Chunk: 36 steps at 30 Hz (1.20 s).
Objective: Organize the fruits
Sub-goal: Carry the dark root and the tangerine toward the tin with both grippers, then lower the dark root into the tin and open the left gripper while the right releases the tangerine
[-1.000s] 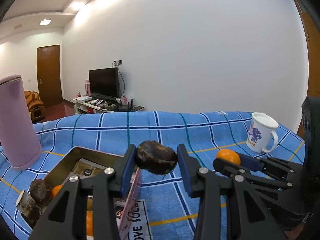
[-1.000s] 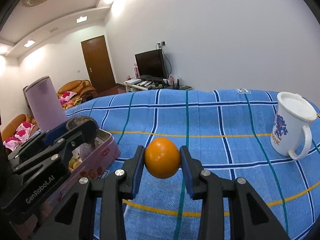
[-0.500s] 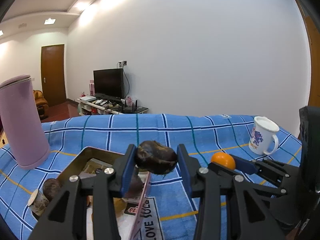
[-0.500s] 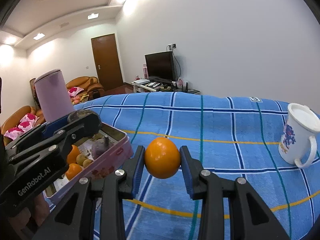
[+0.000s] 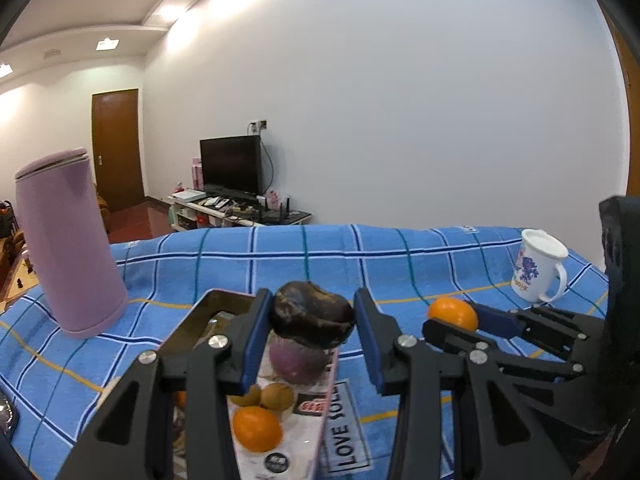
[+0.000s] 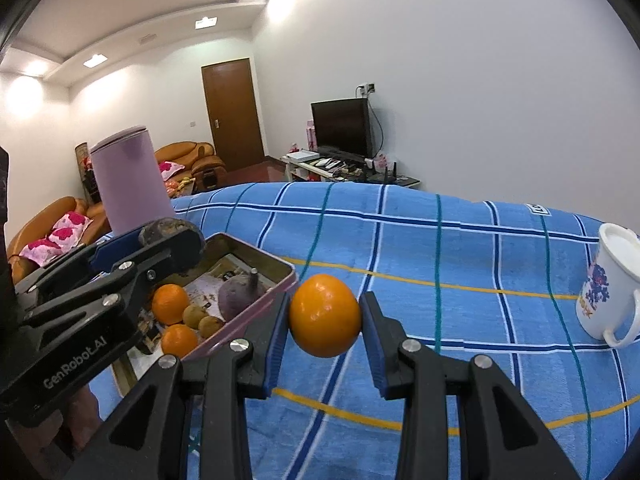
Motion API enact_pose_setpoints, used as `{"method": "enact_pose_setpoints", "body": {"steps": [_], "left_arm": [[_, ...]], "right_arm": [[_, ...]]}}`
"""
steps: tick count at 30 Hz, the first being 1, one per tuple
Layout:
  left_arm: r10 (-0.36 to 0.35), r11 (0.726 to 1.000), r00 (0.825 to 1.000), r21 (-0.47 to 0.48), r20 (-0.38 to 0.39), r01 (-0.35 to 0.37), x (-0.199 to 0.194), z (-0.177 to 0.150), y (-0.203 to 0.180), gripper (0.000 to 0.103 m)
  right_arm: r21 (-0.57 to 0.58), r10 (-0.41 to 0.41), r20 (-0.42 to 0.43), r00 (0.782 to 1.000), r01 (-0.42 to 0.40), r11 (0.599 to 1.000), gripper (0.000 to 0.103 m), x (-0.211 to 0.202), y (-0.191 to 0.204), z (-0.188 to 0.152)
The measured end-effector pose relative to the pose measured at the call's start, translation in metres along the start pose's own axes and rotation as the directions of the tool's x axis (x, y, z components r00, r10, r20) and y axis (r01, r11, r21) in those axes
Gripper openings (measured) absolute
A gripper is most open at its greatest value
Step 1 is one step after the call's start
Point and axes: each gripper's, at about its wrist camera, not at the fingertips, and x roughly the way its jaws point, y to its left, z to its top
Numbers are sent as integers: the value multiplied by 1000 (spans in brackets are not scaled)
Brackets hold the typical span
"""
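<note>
My left gripper is shut on a dark wrinkled fruit and holds it above the pink tin box. The tin holds a purple fruit, two oranges and small brown fruits. My right gripper is shut on an orange, held above the blue plaid cloth just right of the tin. It also shows in the left wrist view, right of the left gripper.
A tall lilac canister stands at the left on the blue plaid cloth. A white printed mug stands at the right. Beyond the table are a TV stand, a door and sofas.
Both grippers have risen and drawn back a little with their fruits; the tin's inside with its fruits now shows more fully.
</note>
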Motion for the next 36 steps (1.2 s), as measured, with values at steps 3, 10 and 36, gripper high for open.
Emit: {"method": "enact_pose_setpoints", "body": {"steps": [3, 10, 36], "left_arm": [[19, 1000, 1000, -2, -4, -19, -3, -2, 8, 43], [53, 998, 999, -16, -12, -53, -9, -5, 28, 43], [167, 982, 983, -72, -75, -172, -8, -21, 90, 43]], "right_arm": [[-10, 9, -8, 1000, -9, 1000, 37, 1, 6, 1], [-27, 45, -27, 999, -46, 999, 37, 6, 25, 5], [-92, 126, -83, 989, -134, 987, 37, 39, 81, 6]]}}
